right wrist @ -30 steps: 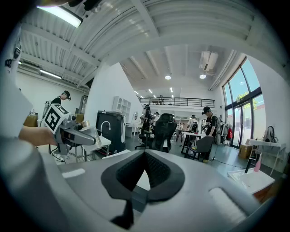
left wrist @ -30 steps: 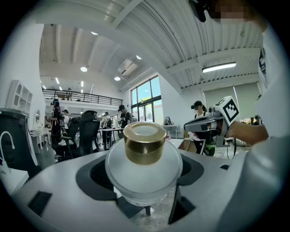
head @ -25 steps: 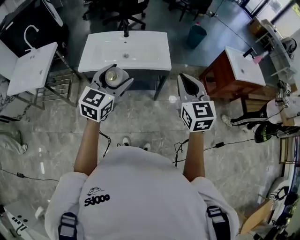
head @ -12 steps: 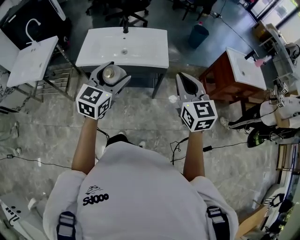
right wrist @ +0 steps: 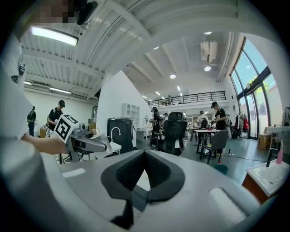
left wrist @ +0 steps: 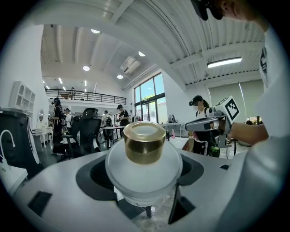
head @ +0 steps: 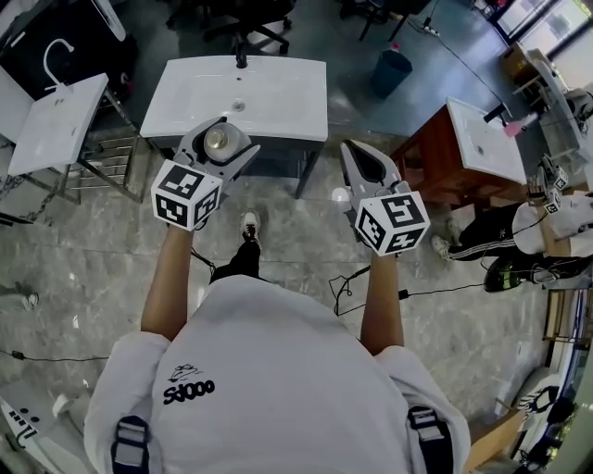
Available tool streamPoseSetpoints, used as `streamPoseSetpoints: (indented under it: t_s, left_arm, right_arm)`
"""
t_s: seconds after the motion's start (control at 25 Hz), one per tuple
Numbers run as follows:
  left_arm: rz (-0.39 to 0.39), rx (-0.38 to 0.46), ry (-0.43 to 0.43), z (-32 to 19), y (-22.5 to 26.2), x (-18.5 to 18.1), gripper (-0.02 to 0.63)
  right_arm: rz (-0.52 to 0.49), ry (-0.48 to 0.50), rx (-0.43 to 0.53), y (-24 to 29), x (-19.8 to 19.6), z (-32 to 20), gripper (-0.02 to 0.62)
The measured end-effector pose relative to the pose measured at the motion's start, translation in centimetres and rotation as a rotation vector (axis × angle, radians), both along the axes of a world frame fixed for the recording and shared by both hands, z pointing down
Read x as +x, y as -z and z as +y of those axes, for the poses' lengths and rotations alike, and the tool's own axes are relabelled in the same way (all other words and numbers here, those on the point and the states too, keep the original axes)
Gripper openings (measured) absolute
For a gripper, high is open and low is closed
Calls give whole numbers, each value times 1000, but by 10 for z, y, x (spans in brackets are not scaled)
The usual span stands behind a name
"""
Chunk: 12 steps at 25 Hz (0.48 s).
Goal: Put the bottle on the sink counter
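In the head view, my left gripper is shut on a frosted white bottle with a gold cap. It hovers over the front edge of the white sink counter. The faucet stands at the counter's far side. The left gripper view shows the gold cap and the bottle's round body between the jaws. My right gripper is shut and empty, off the counter's right front corner. Its closed pads fill the right gripper view.
A second white basin stands on a rack at the left. A wooden vanity with a sink is to the right, with a seated person's legs beyond. A blue bin, an office chair and floor cables lie around.
The person has stepped forward, one foot now showing ahead of the body. Both grippers have come slightly nearer the sink counter's front edge. The left gripper still holds the bottle.
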<state>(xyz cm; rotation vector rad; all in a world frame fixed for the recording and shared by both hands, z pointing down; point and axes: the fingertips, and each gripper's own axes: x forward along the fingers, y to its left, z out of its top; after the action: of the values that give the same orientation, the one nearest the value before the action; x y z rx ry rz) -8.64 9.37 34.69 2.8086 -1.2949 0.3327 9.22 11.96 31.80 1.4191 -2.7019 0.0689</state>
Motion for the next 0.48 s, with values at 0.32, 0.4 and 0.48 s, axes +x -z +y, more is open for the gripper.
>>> streamPoseSetpoints:
  t_s: [0.32, 0.4, 0.48]
  left_arm:
    - [9, 11, -5, -65, -7, 4, 344]
    - [11, 16, -9, -85, -8, 4, 344]
    - [9, 15, -15, -105, -9, 3, 344]
  right_arm:
    - [15, -2, -44, -15, 2, -62, 9]
    - [22, -16, -40, -16, 3, -81, 9]
    - [23, -27, -37, -17, 2, -101, 9]
